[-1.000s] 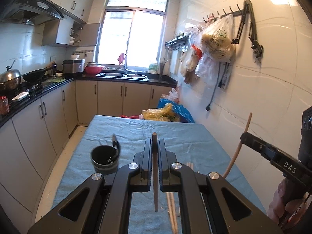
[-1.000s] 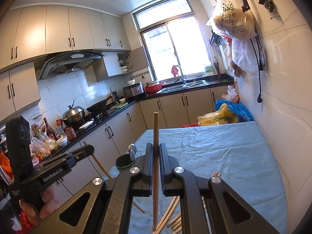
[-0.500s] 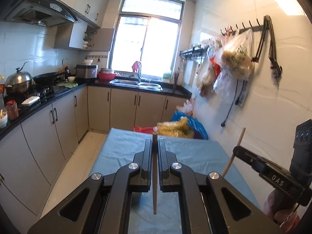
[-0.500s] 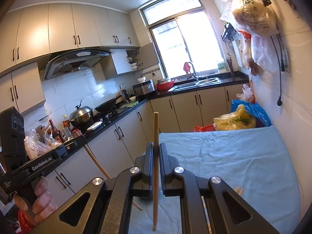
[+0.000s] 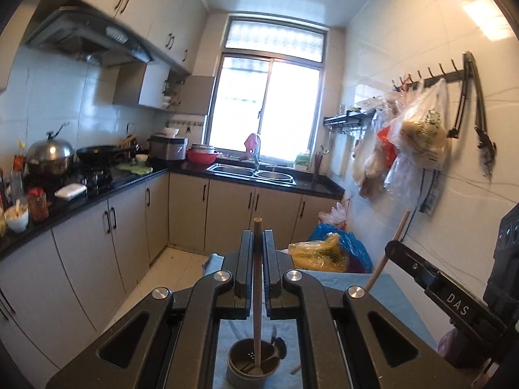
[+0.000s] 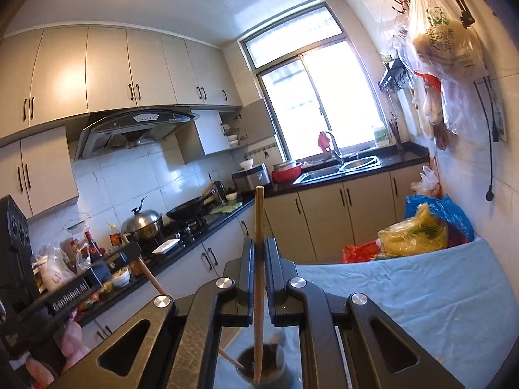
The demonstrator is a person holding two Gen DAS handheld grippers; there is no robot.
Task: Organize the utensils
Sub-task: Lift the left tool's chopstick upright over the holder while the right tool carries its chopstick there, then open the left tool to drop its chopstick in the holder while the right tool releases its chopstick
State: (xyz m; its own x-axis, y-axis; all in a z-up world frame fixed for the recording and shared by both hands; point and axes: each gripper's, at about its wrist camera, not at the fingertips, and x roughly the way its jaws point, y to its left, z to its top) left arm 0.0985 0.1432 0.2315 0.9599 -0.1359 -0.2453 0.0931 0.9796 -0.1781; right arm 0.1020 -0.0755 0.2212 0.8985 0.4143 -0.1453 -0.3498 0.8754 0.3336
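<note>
My left gripper (image 5: 258, 236) is shut on a wooden chopstick (image 5: 257, 295) held upright; its lower tip is inside the dark utensil cup (image 5: 253, 364) on the blue-clothed table (image 5: 399, 298). My right gripper (image 6: 258, 246) is shut on a second wooden chopstick (image 6: 259, 259), whose lower end also dips into the cup (image 6: 262, 369). The right gripper shows in the left wrist view (image 5: 394, 248) at the right, the left gripper in the right wrist view (image 6: 134, 253) at the left. A dark utensil leans in the cup.
Yellow and blue plastic bags (image 6: 418, 230) lie at the table's far end. Bags hang from wall hooks (image 5: 418, 139) on the right. Counter with cabinets, stove, pots (image 5: 48, 159) and sink (image 5: 253, 171) runs along the left and back.
Both grippers rose and tilted upward, then came over the cup; both chopstick tips now reach into it. The loose chopsticks on the table are out of view.
</note>
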